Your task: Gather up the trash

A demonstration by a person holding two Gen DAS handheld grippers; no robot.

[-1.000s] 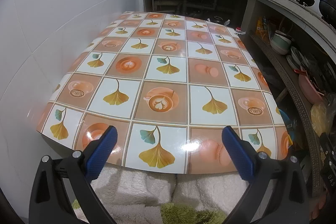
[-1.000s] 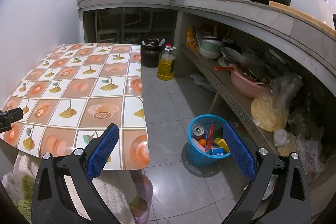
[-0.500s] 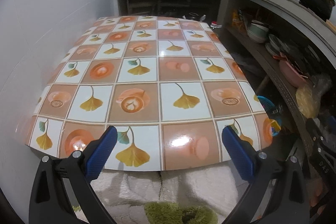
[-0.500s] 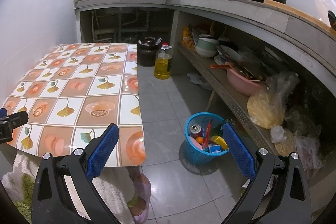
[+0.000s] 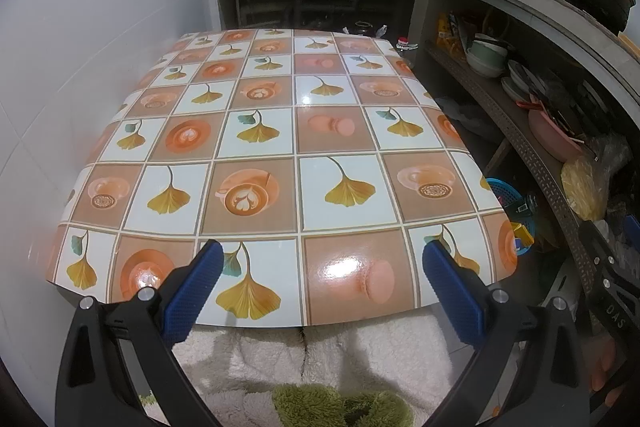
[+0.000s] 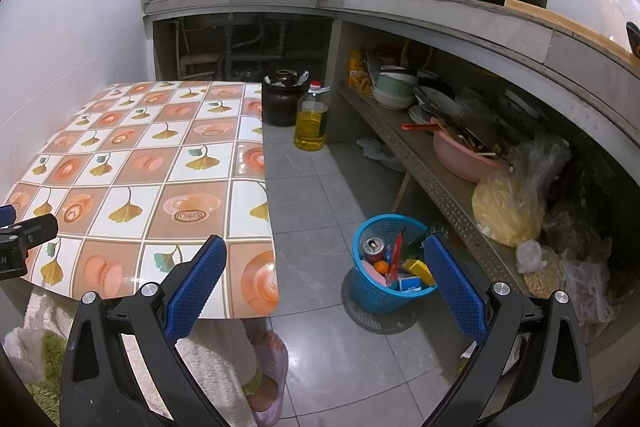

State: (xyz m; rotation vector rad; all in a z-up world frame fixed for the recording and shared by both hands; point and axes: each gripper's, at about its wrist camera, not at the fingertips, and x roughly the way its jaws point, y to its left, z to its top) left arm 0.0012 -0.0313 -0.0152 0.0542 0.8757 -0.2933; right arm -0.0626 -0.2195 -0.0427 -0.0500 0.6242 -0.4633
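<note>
Trash sits in the bin (image 6: 386, 263), my table (image 5: 280, 155) looks bare, both claws (image 5: 320, 279) (image 6: 324, 275) gape wide and empty, so I judge collecting nearly done.

My finger pads (image 5: 192, 287) are bumpy blue rubber on matt black plastic. The table cover (image 5: 280, 147) is smooth and shiny, and the blue plastic basket (image 6: 384, 291) is full of little holes. The grey floor tiles (image 6: 312, 195) look smooth, and my white clothes (image 5: 320, 359) are fluffy.

The only readable lettering is "DAS", white on a black gripper part (image 5: 614, 315) at four o'clock in the left wrist view; other labels are too small.
</note>
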